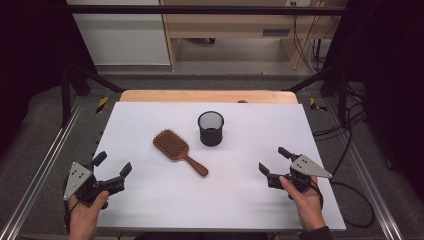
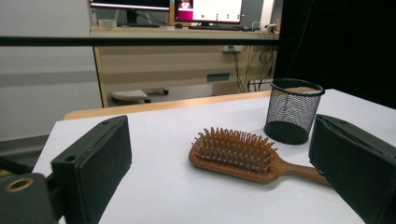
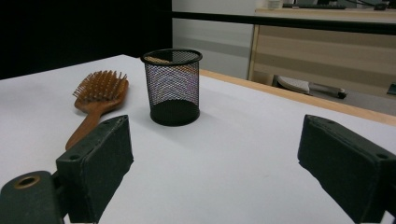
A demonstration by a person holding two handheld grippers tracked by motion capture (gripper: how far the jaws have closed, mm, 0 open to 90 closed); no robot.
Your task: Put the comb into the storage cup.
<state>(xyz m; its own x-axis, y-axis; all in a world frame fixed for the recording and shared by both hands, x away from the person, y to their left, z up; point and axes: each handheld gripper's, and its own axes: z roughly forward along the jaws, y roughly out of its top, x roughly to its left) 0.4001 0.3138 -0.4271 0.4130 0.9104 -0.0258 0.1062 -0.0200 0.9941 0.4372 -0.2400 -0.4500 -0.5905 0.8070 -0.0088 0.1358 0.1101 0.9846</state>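
A wooden paddle hairbrush [image 1: 177, 150] lies bristles up near the middle of the white table [image 1: 150, 210], handle pointing to the front right. Just behind it stands a black mesh cup [image 1: 210, 128], upright and empty as far as I can see. My left gripper [image 1: 113, 164] rests at the front left, open, with nothing between its jaws. My right gripper [image 1: 273, 160] rests at the front right, open as well and holding nothing. In the left gripper view the hairbrush [image 2: 238, 154] and cup [image 2: 293, 112] lie ahead; in the right gripper view the cup [image 3: 173, 86] stands ahead, the hairbrush [image 3: 95, 100] to its left.
A wooden strip [image 1: 207, 96] runs along the table's far edge. Metal rails [image 1: 45, 160] flank both sides, and cables [image 1: 350, 150] trail on the floor at the right. Cabinets [image 1: 225, 25] stand beyond the table.
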